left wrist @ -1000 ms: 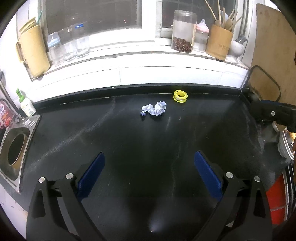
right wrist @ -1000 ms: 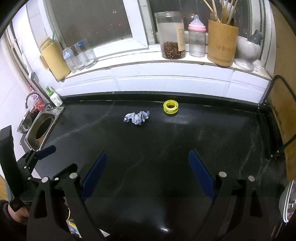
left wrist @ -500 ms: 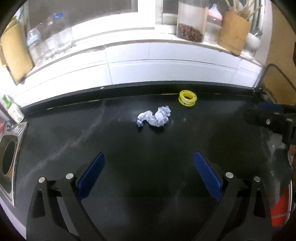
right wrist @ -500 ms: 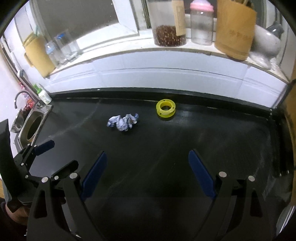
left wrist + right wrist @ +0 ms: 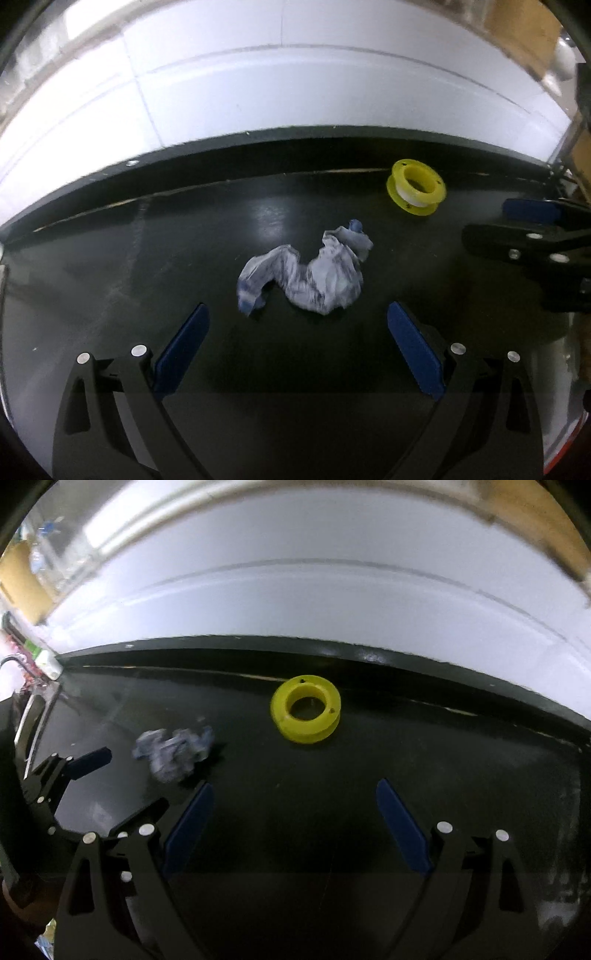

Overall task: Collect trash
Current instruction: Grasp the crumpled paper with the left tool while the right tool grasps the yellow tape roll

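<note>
The left gripper [image 5: 297,341] is spread wide, and nothing is between its blue pads [image 5: 181,345]. The right gripper [image 5: 293,819] is spread wide too, and it holds nothing.

Both grippers have come down and forward toward the black table [image 5: 110,280] in the last second. The wall tiles and the window sill have slid up and mostly out of the top of both views, and the things on the table look much bigger than they did. The crumpled white and blue paper wad [image 5: 306,277] now lies just ahead of the left gripper, in line with the gap between its pads, but not yet inside it. The yellow plastic spool [image 5: 306,714] lies ahead of the right gripper, also lined up with the gap, and a bit further off. It looks as if each gripper is going for its own piece of trash. No piece has been picked up yet, so the collecting is only starting. Each gripper will likely need to go a little lower and closer before it can pinch.

There is one paper wad and one yellow spool. They lie near each other on the table but do not touch, and the spool is closer to the white tiled wall [image 5: 295,85]. There are two grippers, and each one can be seen at the side of the other's view.
</note>
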`<action>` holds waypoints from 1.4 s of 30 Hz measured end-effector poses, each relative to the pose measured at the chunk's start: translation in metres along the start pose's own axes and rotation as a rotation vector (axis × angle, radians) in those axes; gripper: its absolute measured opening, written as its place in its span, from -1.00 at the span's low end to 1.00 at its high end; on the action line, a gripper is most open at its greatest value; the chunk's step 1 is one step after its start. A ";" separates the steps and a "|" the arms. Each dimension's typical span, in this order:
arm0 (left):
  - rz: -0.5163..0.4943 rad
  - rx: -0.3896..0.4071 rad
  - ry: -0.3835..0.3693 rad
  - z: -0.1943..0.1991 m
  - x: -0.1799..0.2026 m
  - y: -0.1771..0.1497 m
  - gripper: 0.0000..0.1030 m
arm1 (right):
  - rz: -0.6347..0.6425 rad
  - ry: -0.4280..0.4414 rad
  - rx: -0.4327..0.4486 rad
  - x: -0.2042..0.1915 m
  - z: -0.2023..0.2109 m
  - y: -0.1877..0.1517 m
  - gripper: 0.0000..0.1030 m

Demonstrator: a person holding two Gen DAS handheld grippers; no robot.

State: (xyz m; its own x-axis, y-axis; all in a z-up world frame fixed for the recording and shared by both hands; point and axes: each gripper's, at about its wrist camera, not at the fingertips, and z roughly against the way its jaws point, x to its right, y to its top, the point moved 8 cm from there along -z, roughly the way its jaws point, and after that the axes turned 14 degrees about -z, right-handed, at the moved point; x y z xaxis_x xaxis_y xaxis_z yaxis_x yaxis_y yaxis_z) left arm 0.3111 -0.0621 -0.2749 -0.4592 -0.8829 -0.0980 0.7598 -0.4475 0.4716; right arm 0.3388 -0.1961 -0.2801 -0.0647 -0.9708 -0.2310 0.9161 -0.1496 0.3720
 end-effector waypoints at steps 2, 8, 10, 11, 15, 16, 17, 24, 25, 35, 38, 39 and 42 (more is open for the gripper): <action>0.008 -0.007 -0.007 -0.012 -0.002 0.003 0.83 | 0.001 -0.013 -0.011 0.002 -0.016 0.008 0.68; 0.002 -0.001 -0.013 -0.028 -0.005 0.008 0.82 | -0.002 -0.035 -0.005 0.004 -0.045 0.026 0.68; -0.002 0.011 -0.016 -0.028 -0.005 0.010 0.80 | 0.004 -0.040 0.004 0.004 -0.050 0.031 0.68; -0.004 0.018 -0.012 -0.028 -0.006 0.012 0.72 | 0.016 -0.049 0.012 0.003 -0.052 0.032 0.65; -0.039 0.042 -0.015 -0.025 -0.002 0.018 0.29 | 0.063 -0.064 0.041 -0.004 -0.053 0.036 0.29; -0.043 0.043 -0.018 -0.025 -0.001 0.021 0.12 | 0.073 -0.054 0.042 -0.008 -0.053 0.036 0.23; -0.045 0.043 -0.022 -0.024 0.000 0.022 -0.01 | 0.083 -0.044 0.042 -0.011 -0.053 0.035 0.11; -0.031 0.052 -0.044 -0.013 0.001 0.028 -0.24 | 0.065 -0.033 0.044 -0.014 -0.048 0.035 0.04; -0.033 0.055 -0.041 -0.010 -0.001 0.028 -0.24 | 0.069 -0.033 0.050 -0.015 -0.045 0.034 0.04; -0.032 0.094 0.004 0.046 -0.001 0.023 -0.24 | 0.090 -0.014 0.115 -0.020 0.020 0.009 0.04; -0.009 0.094 0.013 0.065 -0.005 0.014 -0.24 | 0.104 -0.010 0.139 -0.020 0.048 -0.008 0.04; -0.001 0.093 0.018 0.074 -0.005 0.009 -0.24 | 0.107 -0.005 0.148 -0.020 0.060 -0.015 0.04; 0.004 0.093 0.033 0.098 0.000 -0.009 -0.24 | 0.112 0.009 0.166 -0.023 0.087 -0.034 0.04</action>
State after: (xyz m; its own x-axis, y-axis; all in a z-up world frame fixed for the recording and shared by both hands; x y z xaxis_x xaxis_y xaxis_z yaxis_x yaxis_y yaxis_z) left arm 0.2596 -0.0444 -0.1935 -0.4399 -0.8895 -0.1237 0.7150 -0.4303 0.5511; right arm 0.2746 -0.1852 -0.2094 0.0383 -0.9815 -0.1878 0.8394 -0.0704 0.5389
